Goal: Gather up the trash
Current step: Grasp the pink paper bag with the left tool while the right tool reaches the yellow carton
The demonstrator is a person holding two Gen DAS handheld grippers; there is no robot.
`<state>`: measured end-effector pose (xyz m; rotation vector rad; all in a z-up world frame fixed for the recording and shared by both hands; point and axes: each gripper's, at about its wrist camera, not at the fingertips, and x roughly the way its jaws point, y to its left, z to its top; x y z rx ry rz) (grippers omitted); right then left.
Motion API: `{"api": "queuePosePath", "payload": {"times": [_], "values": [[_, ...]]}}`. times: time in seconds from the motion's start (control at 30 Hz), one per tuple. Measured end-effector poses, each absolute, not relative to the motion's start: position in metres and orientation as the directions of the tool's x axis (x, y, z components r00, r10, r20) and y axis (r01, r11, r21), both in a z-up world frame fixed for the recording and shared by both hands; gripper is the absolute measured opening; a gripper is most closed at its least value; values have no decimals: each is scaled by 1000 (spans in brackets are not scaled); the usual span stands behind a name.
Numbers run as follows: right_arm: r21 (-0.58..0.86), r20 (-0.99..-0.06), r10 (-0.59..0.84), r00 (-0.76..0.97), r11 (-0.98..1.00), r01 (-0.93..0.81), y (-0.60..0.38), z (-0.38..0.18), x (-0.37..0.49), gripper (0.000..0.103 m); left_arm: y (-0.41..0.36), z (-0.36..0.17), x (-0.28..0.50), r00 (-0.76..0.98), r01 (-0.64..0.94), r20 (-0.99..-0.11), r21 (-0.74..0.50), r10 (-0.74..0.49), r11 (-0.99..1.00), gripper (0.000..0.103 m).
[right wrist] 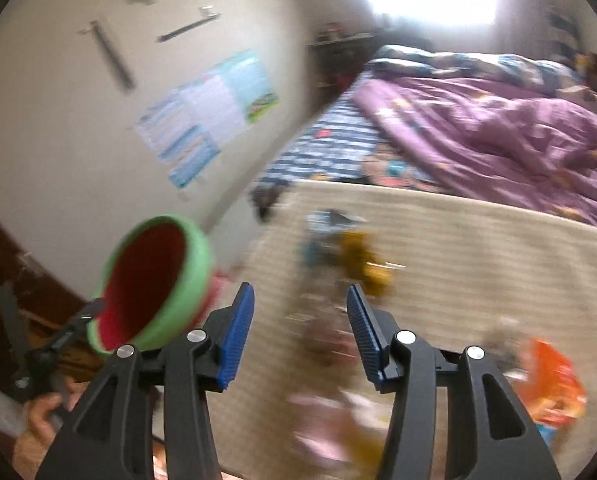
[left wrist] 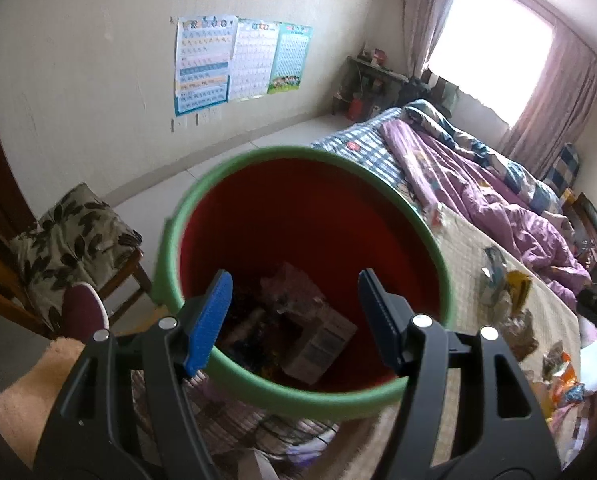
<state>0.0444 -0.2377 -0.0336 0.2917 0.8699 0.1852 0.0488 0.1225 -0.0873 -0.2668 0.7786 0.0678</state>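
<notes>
A bucket (left wrist: 258, 160) with a green rim and a red inside fills the left wrist view. A white carton (left wrist: 322, 344) and crumpled wrappers (left wrist: 294, 284) lie in it. My left gripper (left wrist: 294, 316) hangs open over its near rim with nothing between the pads. In the blurred right wrist view the bucket (right wrist: 194, 268) is at the left. My right gripper (right wrist: 300, 328) is open above a beige mat (right wrist: 478, 260). On the mat lie a yellow wrapper (right wrist: 368, 268), a blue-white packet (right wrist: 326, 224), an orange packet (right wrist: 554, 380) and pink scraps (right wrist: 326, 420). No trash is gripped.
A bed with a purple quilt (left wrist: 498, 188) runs behind the mat (left wrist: 470, 248). A wooden chair with a leaf-print cushion (left wrist: 70, 236) stands left of the bucket. Posters (left wrist: 238, 60) hang on the wall. A hand (right wrist: 42, 408) holds the left gripper's handle.
</notes>
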Motion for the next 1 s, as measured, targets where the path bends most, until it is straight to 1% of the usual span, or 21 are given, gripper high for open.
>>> {"api": "queuePosePath", "payload": {"times": [0.1, 0.13, 0.2, 0.27, 0.4, 0.47, 0.53, 0.6, 0.67, 0.7, 0.73, 0.8, 0.83, 1.0], "values": [[316, -750, 214, 626, 947, 55, -278, -46, 28, 48, 101, -85, 43, 700, -110, -707, -246, -101, 963, 63], [314, -756, 200, 623, 946, 78, -287, -49, 23, 48, 88, -85, 42, 687, -74, -713, -261, -140, 962, 63], [312, -768, 165, 619, 940, 136, -310, -56, 10, 48, 57, -86, 39, 651, 17, -719, -306, -243, 952, 68], [320, -774, 153, 615, 932, 171, -326, -60, 0, 48, 29, -88, 35, 616, 95, -721, -331, -316, 939, 71], [338, -781, 172, 601, 924, 176, -335, -65, -15, 48, -40, -100, 28, 475, 263, -754, -371, -455, 890, 71], [340, -781, 182, 597, 926, 162, -334, -65, -20, 48, -64, -106, 26, 436, 317, -764, -365, -476, 875, 71], [351, -781, 196, 593, 923, 157, -330, -66, -23, 48, -85, -116, 28, 392, 355, -792, -339, -468, 871, 71], [361, -783, 215, 584, 921, 145, -329, -69, -26, 48, -95, -129, 29, 346, 355, -817, -340, -460, 871, 71], [367, -783, 228, 578, 921, 133, -326, -70, -28, 48, -99, -141, 33, 302, 335, -832, -364, -465, 869, 64], [369, -784, 234, 574, 921, 128, -324, -70, -29, 48, -100, -145, 33, 285, 326, -836, -375, -469, 868, 54], [370, -786, 239, 570, 921, 123, -321, -71, -29, 48, -99, -151, 35, 263, 316, -841, -388, -473, 866, 47], [375, -788, 250, 563, 920, 116, -318, -74, -29, 48, -96, -154, 34, 252, 305, -835, -411, -488, 859, 44], [380, -789, 260, 557, 918, 110, -316, -75, -29, 48, -97, -154, 34, 250, 309, -831, -418, -497, 854, 38], [382, -794, 287, 535, 921, 72, -304, -79, -25, 48, -90, -147, 31, 276, 304, -826, -411, -492, 860, 37]]}}
